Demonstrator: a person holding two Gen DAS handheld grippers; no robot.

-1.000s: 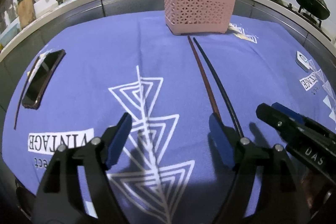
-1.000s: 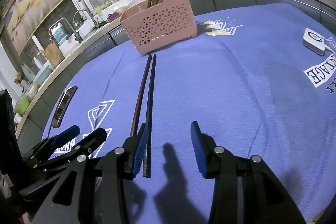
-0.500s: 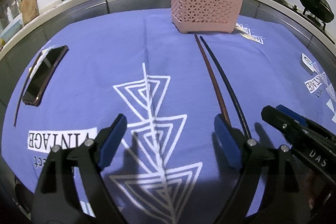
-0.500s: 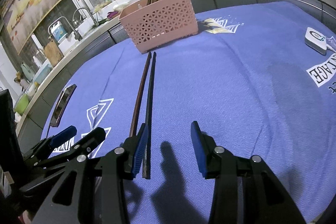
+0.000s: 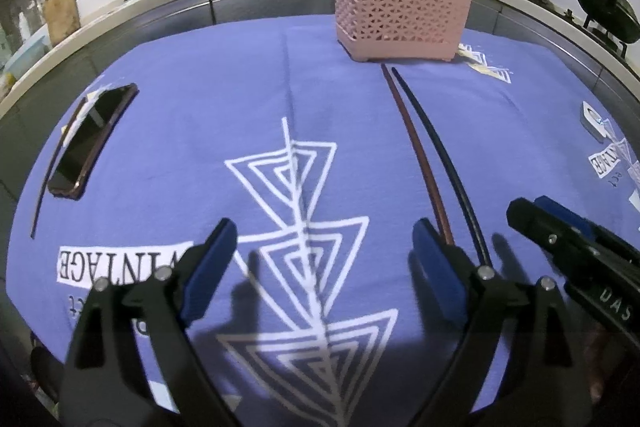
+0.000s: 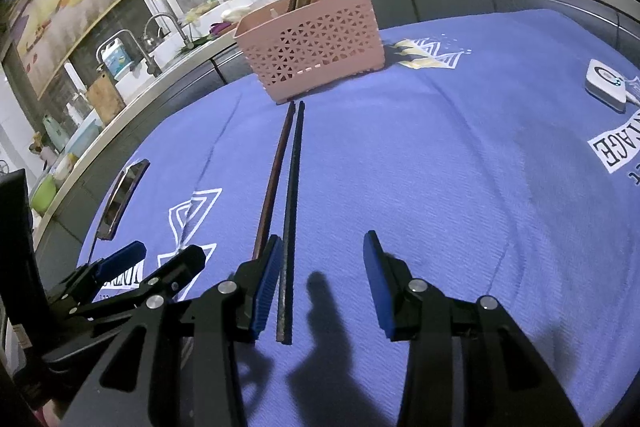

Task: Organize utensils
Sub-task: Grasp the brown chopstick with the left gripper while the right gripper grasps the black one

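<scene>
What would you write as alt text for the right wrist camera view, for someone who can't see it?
The open right gripper hovers low over a purple cloth, its jaws around the near end of a black chopstick. A brown chopstick lies just outside them. Both chopsticks point toward a pink basket holding more utensils; the left gripper sits alongside.

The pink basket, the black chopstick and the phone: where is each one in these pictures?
pink basket (image 5: 396, 23): left wrist view, front lattice wall.
black chopstick (image 6: 292, 195): right wrist view, middle of its shaft.
phone (image 5: 90, 141): left wrist view, centre of its dark screen.
</scene>
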